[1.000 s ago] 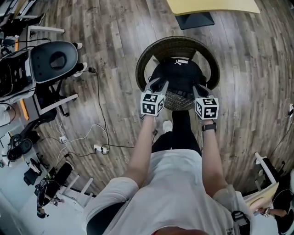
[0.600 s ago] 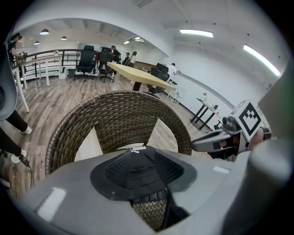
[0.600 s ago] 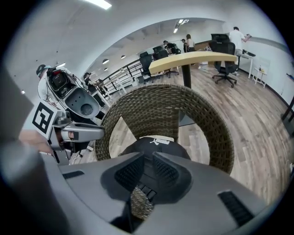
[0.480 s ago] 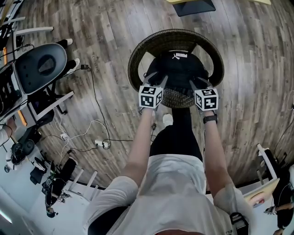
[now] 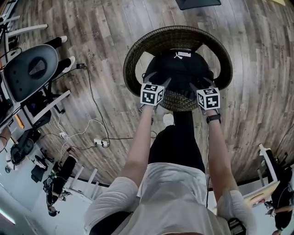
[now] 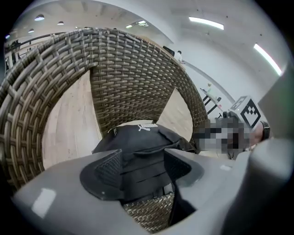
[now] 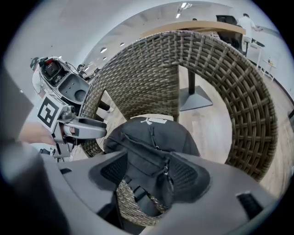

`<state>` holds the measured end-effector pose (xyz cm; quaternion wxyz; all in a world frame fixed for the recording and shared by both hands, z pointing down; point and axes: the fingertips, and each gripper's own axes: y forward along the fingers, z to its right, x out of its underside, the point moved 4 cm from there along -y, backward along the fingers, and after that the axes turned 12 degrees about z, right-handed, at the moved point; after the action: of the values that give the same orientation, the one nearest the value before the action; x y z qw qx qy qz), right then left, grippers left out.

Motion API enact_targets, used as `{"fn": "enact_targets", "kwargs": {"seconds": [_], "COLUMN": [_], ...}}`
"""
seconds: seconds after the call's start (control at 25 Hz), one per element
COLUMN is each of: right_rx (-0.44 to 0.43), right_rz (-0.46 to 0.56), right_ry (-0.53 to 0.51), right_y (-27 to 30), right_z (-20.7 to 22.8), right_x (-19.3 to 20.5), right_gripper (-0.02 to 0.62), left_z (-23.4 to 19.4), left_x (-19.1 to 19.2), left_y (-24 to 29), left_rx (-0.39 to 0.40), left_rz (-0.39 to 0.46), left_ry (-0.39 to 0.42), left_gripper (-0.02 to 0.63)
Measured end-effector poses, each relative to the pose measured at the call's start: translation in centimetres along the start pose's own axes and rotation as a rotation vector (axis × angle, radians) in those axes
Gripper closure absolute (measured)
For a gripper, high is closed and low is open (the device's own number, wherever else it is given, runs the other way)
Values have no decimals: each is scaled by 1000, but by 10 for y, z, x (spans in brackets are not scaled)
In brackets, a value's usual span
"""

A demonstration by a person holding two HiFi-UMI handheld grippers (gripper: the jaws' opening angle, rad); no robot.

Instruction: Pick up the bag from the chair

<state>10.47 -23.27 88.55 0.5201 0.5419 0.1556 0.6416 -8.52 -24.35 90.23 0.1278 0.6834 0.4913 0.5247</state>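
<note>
A black bag (image 5: 183, 69) with a white logo lies on the seat of a round wicker chair (image 5: 151, 40). Both grippers are held at the seat's front edge, one at each side of the bag. In the left gripper view the left gripper (image 6: 142, 167) is open, and the bag (image 6: 138, 142) lies between its jaws in front of the chair back (image 6: 128, 78). The right gripper (image 7: 149, 175) is open too; the bag's (image 7: 154, 137) front pocket and zipper pull sit between its pads. In the head view the left gripper (image 5: 156, 81) and right gripper (image 5: 201, 86) reach the bag's near side.
A grey moulded seat (image 5: 30, 73) and other gear stand at the left. Cables and a power strip (image 5: 98, 143) lie on the wooden floor. A dark table base (image 5: 197, 3) is beyond the chair. The chair's high wicker rim (image 7: 216, 73) curves round the bag.
Both grippers have moved forward and down to the bag's near side, and the jaws now straddle its front. The bag has not moved on the seat.
</note>
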Motion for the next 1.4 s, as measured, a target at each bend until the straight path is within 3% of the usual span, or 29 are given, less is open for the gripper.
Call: {"fn": "enact_targets", "kwargs": {"seconds": [0.24,0.36,0.68,0.84,1.2,1.32,1.4], "right_rx": [87,126,154,150,107,69,43], "right_rz": [-9,1,-67,-84,-63,-67,-63], "right_ry": [-1,8,62,105,130,148,136], "right_y": [24,32,59,72,80,81,81], "right_z": [33,46,65,69,72,71,65], "right_x": [15,22,47,58,66,65,63], "right_gripper": [293,254,189,184,187,198,260], "left_z": [-21,-33,-47,-53,-62,-63,-62], "left_x": [22,28,46,55,68,65,65], "left_y": [27,35,62,76,90,92,91], "left_rx": [18,-2,-59,-116,-150,-137,-106], "left_rz": [-82,-99,-106,-77,-115,-143,-159], "left_ry": [-52,-48,-25,-12,35,40,42], "left_gripper": [155,106,60,51,63,120,181]}}
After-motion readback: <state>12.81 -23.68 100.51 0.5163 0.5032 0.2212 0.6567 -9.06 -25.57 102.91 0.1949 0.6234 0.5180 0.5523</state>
